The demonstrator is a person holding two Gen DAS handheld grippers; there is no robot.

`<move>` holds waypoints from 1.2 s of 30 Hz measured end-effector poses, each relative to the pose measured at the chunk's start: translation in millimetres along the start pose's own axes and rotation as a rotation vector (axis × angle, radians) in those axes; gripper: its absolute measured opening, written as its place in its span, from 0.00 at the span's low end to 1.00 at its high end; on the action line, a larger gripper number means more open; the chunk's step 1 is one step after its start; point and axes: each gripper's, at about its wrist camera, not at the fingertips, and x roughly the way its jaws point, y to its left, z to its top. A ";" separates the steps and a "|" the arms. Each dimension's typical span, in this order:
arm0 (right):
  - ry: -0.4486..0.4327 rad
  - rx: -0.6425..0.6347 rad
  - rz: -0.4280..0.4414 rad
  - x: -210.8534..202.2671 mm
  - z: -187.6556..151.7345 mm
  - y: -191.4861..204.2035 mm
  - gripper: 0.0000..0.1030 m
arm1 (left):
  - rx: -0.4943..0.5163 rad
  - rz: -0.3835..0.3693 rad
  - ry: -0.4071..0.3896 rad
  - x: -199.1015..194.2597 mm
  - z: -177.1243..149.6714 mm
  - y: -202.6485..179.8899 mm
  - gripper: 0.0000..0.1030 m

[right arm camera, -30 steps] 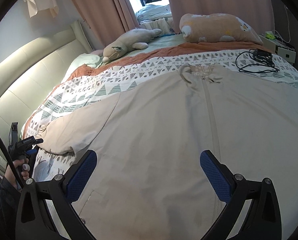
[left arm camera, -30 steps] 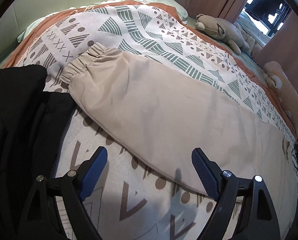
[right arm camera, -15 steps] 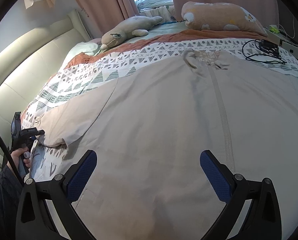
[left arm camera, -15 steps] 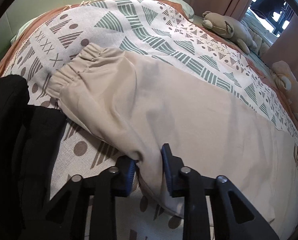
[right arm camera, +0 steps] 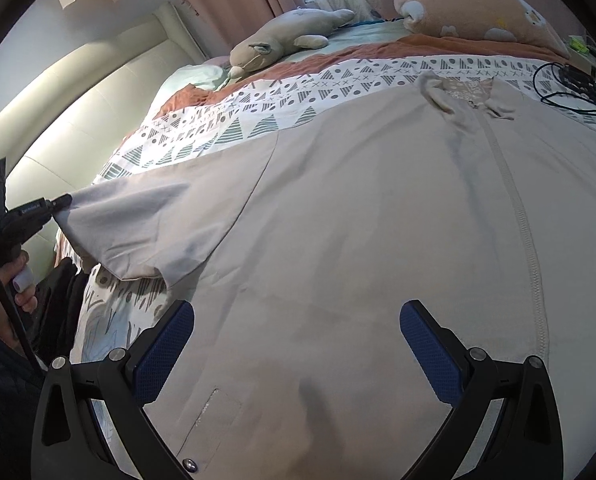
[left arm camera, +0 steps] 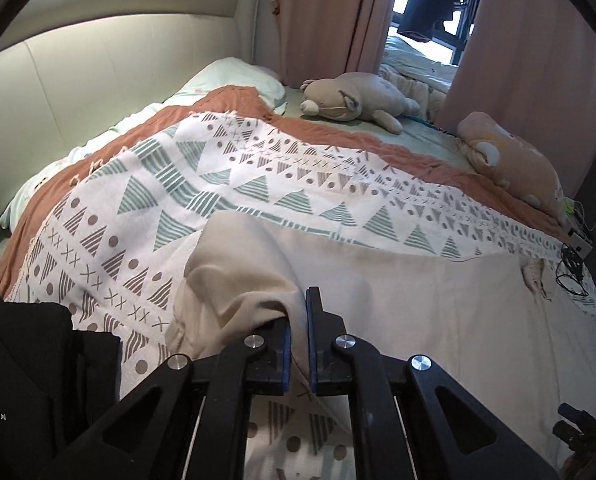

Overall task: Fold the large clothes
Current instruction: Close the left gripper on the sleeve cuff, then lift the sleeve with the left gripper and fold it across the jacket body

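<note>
A bedroom in a private home. A wide bed [left arm camera: 78, 240] with a padded cream headboard [left arm camera: 110, 72] fills the room, spread with a white blanket [left arm camera: 258, 184] printed with green and grey triangles over a rust-coloured cover [left arm camera: 226, 108]. A pale green pillow [left arm camera: 234, 80] lies by the headboard, with a grey plush toy [left arm camera: 354, 96] and a peach plush cushion [left arm camera: 514, 160] along the far edge. Pink curtains [left arm camera: 330, 16] hang at a window behind the bed.

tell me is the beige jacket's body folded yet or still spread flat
Still spread flat. The beige jacket lies open on the bed, zipper up; only its sleeve is lifted, pinched in the left gripper.
</note>
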 end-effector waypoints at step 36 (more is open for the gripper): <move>-0.152 0.372 -0.075 -114.7 -6.5 -130.0 1.00 | 0.125 -0.501 0.240 1.0 -91.5 -306.3 0.08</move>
